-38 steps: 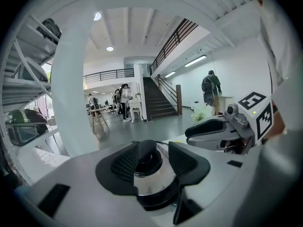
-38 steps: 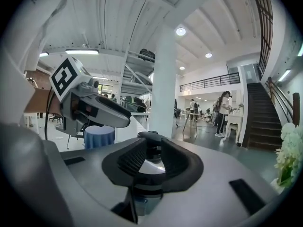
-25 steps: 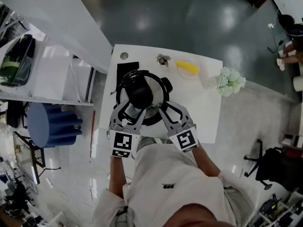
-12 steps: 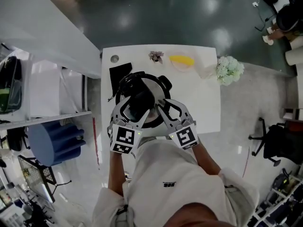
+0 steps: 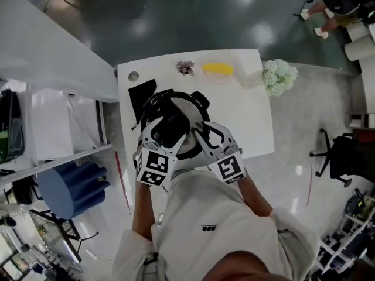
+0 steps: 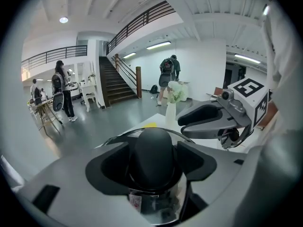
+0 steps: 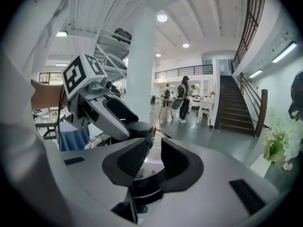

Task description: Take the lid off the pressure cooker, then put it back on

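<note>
The pressure cooker [image 5: 194, 111] stands on the white table [image 5: 249, 122] with its shiny lid on. My left gripper [image 5: 170, 131] reaches over the lid. Its jaws have just been opening and stand wide, with the lid's black knob [image 6: 154, 150] between the pads and a slim gap on each side. My right gripper [image 5: 198, 135] hovers at the cooker's near right edge. In the right gripper view its ribbed pads [image 7: 134, 157] stand a little apart, and only the lid's surface shows through the gap. A black side handle [image 5: 202, 102] sticks out at the far right.
At the table's far edge lie a black pad [image 5: 140, 91], a small dried flower [image 5: 186, 68] and a yellow object [image 5: 218, 70], with white flowers [image 5: 279, 75] at the right corner. A blue drum [image 5: 71, 183] and shelving stand left of the table. People stand in the hall.
The left gripper's jaws have spread wider around the knob. Both grippers have sunk slightly toward the cooker and tilted further down. The cooker has stayed in place.
</note>
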A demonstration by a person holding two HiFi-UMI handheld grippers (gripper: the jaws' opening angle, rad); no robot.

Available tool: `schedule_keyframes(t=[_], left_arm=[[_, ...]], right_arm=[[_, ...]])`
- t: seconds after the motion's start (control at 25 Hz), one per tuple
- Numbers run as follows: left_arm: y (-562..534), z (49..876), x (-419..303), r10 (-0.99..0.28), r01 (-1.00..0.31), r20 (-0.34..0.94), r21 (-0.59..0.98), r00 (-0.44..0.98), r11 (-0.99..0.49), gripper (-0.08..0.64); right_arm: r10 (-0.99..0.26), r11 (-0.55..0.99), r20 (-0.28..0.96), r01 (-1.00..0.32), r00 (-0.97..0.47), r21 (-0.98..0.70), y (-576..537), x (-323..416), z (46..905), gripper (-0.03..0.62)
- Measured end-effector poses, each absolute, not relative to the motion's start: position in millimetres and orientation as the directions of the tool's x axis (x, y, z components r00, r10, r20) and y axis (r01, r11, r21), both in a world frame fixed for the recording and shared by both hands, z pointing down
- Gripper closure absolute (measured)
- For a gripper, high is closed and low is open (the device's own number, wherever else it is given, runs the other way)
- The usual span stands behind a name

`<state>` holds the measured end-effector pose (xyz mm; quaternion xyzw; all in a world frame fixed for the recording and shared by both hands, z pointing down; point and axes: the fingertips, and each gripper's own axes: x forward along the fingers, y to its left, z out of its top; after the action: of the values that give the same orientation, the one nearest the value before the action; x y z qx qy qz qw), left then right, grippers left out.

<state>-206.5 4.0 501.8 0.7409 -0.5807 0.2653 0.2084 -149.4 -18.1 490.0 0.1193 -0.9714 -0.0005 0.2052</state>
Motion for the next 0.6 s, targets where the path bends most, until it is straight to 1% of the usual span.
schedule_keyframes(t=[0.16, 0.36, 0.6], left_arm=[[0.7, 509.7, -204.7, -0.717, -0.959, 0.661, 0.014, 0.22, -0.282, 0.23], [-0.3, 516.4, -205.4, -0.691, -0.951, 0.682, 0.02, 0.238, -0.308, 0.237], [-2.8, 521.7, -201.7, -0.658, -0.94, 0.7, 0.055, 0.278, -0.338, 0.264]], right_arm=[[-0.262, 0.961, 0.418, -0.275, -0.87, 0.03, -19.1, -148.6, 490.9, 0.514], [-0.281, 0.957, 0.406, -0.285, -0.87, 0.052, -20.0, -148.0, 496.2, 0.514], [-0.298, 0.952, 0.407, -0.3, -0.864, 0.06, -19.6, -150.4, 497.9, 0.514]])
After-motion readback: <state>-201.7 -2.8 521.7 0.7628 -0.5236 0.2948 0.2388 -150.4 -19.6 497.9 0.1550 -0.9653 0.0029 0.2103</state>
